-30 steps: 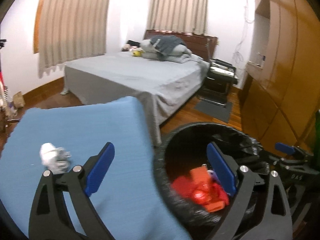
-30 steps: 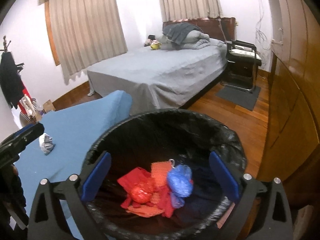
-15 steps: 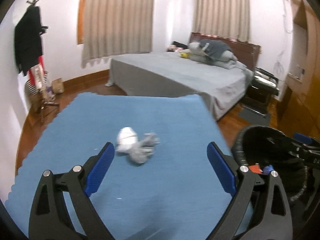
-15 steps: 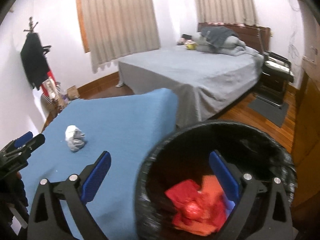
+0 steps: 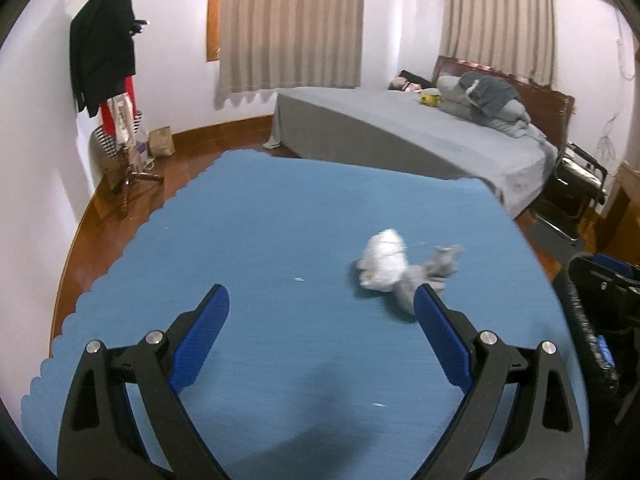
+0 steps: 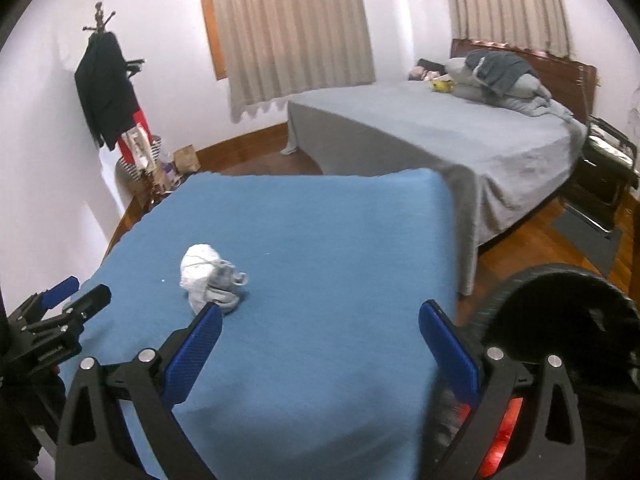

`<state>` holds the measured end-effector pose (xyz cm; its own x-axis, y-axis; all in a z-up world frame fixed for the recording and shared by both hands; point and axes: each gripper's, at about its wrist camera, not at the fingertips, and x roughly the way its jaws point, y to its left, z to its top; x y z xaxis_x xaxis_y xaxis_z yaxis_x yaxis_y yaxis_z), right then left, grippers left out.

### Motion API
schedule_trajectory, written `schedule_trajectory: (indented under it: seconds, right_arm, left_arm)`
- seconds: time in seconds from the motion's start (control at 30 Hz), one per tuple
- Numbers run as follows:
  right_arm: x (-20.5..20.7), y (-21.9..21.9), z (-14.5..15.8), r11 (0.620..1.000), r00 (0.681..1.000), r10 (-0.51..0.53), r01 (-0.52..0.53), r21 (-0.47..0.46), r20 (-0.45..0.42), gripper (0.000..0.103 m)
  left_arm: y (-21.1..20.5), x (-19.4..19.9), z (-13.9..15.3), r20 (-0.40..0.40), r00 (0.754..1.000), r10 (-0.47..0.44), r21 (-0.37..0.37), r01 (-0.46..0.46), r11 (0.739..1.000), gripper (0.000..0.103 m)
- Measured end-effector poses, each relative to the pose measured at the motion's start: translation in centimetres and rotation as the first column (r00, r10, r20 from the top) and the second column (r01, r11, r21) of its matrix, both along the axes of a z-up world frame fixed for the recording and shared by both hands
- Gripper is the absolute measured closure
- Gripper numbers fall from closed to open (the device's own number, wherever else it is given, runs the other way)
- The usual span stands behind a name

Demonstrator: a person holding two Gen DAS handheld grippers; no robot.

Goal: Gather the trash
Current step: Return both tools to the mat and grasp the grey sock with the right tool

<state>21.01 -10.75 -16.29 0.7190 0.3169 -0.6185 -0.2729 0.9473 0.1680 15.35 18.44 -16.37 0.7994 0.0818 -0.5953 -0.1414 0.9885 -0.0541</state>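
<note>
Coat rack (image 5: 120,92) stands far left against the wall, dark jacket hung on it, paper bag (image 5: 161,141) on the wood floor beside it.

Left claw (image 5: 320,320): fingers spread wide apart, nothing between them, hanging over the near part of the table (image 5: 248,240), which is covered in blue cloth.

Crumpled white-and-grey wad of trash (image 5: 400,274) lies on the blue cloth, right of centre in the left wrist view, its near end just past the left claw's right fingertip. Contact there cannot be told.

Right claw (image 6: 320,318): fingers also spread wide, empty, over the table's right half. In this view the wad (image 6: 208,276) sits just beyond its left fingertip.

Bed (image 6: 440,132) with grey sheet behind the table, pillows and clothes piled at the headboard.

Black-lined trash bin (image 6: 560,312) stands on the floor off the table's right edge, red scraps showing inside.
</note>
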Motion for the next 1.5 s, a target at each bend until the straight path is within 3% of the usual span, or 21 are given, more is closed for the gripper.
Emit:
schedule_trajectory:
  seconds: [0.33,0.7,0.83,0.97,1.2,1.5]
  right_arm:
    - [3.4,7.1,-3.4,0.996,0.994,0.089,-0.090,-0.014,-0.056,0.006]
    - [5.6,10.3,-5.9,0.987,0.983,0.151,-0.157,-0.044,-0.107,0.007]
    - [5.7,10.5,-6.4,0.980,0.973,0.188,-0.195,-0.037,-0.135,0.019]
    - [5.8,10.6,-6.6,0.969,0.957,0.241,-0.246,-0.011,-0.158,0.049]
    - [5.4,8.8,-5.5,0.967,0.956,0.255,-0.254,0.023,-0.144,0.053]
    - [5.8,3.7,-3.9,0.989,0.982,0.149,-0.148,0.015,-0.114,0.053]
  left_arm:
    - [4.3,2.1,-1.8,-0.026,0.999,0.044,0.006,-0.044,0.999,0.012]
    - [6.8,3.3,-2.9,-0.046,0.996,0.073,-0.014,-0.074,0.997,0.012]
    - [6.8,3.5,-3.1,-0.048,0.996,0.072,-0.015,-0.073,0.997,0.012]
    - [6.8,3.6,-3.2,-0.048,0.996,0.071,-0.016,-0.072,0.997,0.012]
    - [5.7,4.2,-3.2,-0.046,0.998,0.049,-0.018,-0.050,0.999,0.012]
    - [1.7,6.4,-3.1,-0.040,0.999,-0.028,-0.043,0.027,0.999,0.012]
